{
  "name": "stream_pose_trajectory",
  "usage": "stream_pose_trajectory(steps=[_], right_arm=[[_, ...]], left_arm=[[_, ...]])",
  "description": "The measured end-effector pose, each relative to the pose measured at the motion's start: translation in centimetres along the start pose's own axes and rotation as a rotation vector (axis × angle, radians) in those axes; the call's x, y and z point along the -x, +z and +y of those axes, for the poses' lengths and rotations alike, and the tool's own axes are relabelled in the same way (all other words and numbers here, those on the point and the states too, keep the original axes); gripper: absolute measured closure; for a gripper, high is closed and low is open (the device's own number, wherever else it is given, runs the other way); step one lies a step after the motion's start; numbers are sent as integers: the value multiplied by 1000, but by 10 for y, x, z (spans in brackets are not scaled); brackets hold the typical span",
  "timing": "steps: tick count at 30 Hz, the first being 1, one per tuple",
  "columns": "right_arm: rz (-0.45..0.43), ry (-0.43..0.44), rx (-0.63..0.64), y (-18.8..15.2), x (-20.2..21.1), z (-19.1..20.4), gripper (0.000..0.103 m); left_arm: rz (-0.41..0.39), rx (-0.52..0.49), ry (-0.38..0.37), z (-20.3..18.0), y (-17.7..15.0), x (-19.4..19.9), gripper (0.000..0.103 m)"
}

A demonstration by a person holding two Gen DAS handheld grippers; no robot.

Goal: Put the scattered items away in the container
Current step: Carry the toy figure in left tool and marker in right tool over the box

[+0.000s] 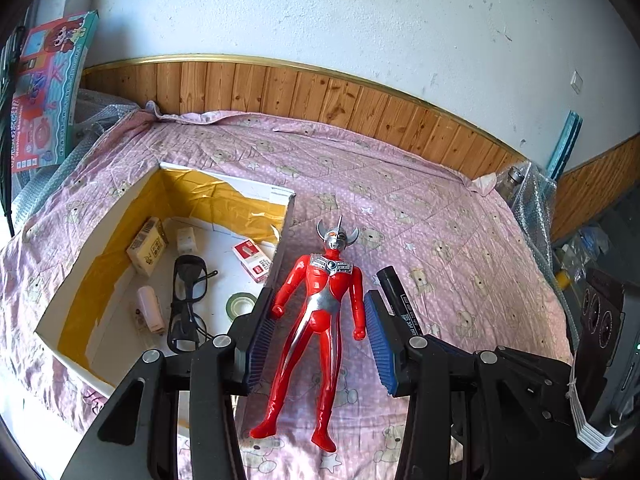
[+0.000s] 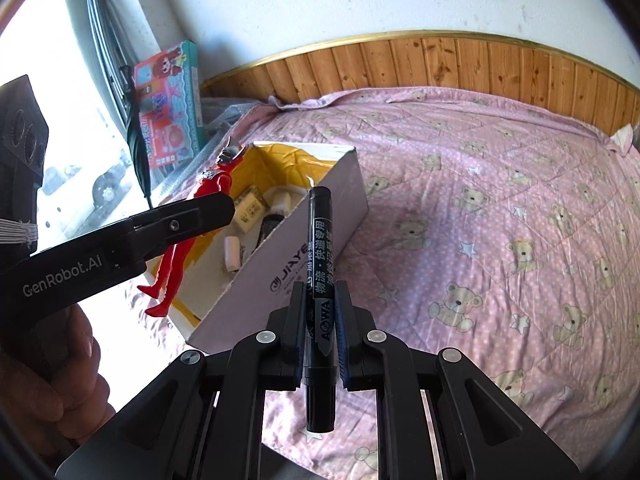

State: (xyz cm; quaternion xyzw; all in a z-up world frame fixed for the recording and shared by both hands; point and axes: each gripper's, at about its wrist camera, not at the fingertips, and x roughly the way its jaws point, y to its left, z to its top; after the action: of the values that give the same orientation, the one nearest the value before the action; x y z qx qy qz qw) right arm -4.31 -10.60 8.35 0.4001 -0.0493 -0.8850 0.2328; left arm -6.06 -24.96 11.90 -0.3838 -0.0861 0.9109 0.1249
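Observation:
A red and silver hero figure point(image 1: 320, 320) hangs between the blue pads of my left gripper point(image 1: 319, 300), which is shut across its arms. In the right wrist view the figure point(image 2: 172, 264) is off the bed beside the left gripper point(image 2: 200, 212), over the far side of the box. The white cardboard box point(image 1: 224, 184) with a yellow lining stands open on the pink bedsheet. It holds black glasses point(image 1: 188, 300), a green tape roll point(image 1: 241, 304) and small cartons. My right gripper point(image 2: 320, 286) is shut on an upright black marker point(image 2: 319, 272), near the box wall point(image 2: 344, 208).
A pink bear-print sheet point(image 2: 500, 220) covers the bed, with wood panelling point(image 1: 320, 92) along the wall behind. A colourful toy carton point(image 1: 44, 92) leans at the back left. Bubble wrap point(image 1: 532, 200) lies at the bed's right edge. A hand point(image 2: 60, 360) holds the left gripper.

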Motion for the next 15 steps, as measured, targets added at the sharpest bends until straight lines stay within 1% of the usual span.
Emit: stream_pose_trajectory(steps=[10,15], right_arm=[[-6,31,62,16,-6,39,89],[-4,50,95,23,-12,59,89]], left_arm=[[-38,83,14,51,2,23,57],[-56,127,38,78,6,30,57]])
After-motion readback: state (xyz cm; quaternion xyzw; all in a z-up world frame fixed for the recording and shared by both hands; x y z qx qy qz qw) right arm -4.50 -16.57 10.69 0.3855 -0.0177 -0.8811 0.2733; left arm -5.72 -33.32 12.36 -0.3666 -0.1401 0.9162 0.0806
